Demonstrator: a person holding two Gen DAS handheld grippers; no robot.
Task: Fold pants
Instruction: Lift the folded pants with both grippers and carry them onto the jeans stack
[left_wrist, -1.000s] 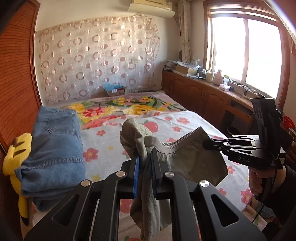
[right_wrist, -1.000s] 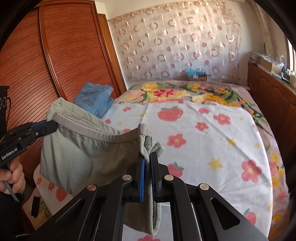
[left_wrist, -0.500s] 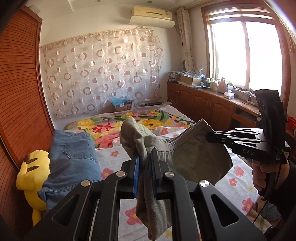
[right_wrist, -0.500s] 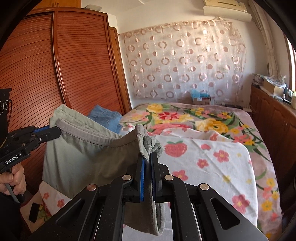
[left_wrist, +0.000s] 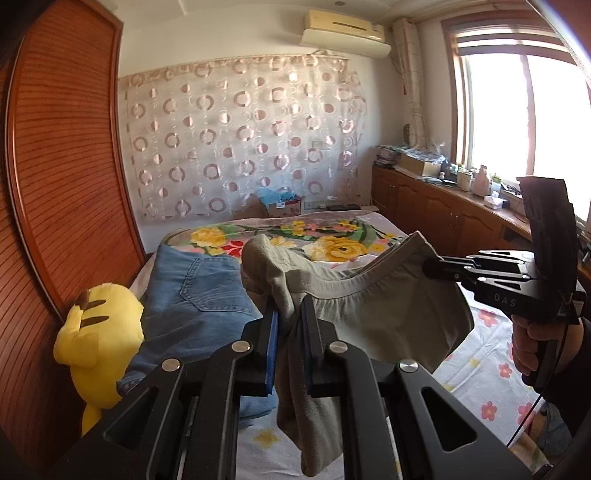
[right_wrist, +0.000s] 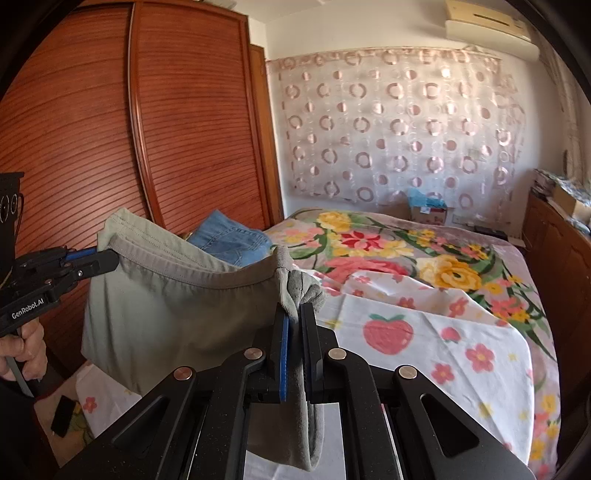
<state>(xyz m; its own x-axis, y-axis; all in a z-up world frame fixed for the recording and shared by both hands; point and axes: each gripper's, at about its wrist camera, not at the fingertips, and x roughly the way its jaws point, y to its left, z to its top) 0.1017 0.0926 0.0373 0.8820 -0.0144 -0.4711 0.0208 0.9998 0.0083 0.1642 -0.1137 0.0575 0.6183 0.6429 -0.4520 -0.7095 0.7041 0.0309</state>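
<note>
Grey-green pants (left_wrist: 384, 314) hang in the air above the bed, held by the waistband at both ends. My left gripper (left_wrist: 290, 314) is shut on one end of the waistband; it also shows in the right wrist view (right_wrist: 107, 258). My right gripper (right_wrist: 293, 317) is shut on the other end; it shows in the left wrist view (left_wrist: 428, 264). The pants (right_wrist: 177, 310) sag between the two grippers and their lower part drops out of sight.
Folded blue jeans (left_wrist: 199, 295) lie on the bed's left side beside a yellow plush toy (left_wrist: 98, 332). The bed (right_wrist: 461, 354) has a floral sheet. A wooden wardrobe (right_wrist: 110, 147) stands left, low cabinets (left_wrist: 443, 214) right, under a window.
Both grippers have risen with the pants, so the bed sits lower in both views and more of the far wall and ceiling shows. Both grips are unchanged.
</note>
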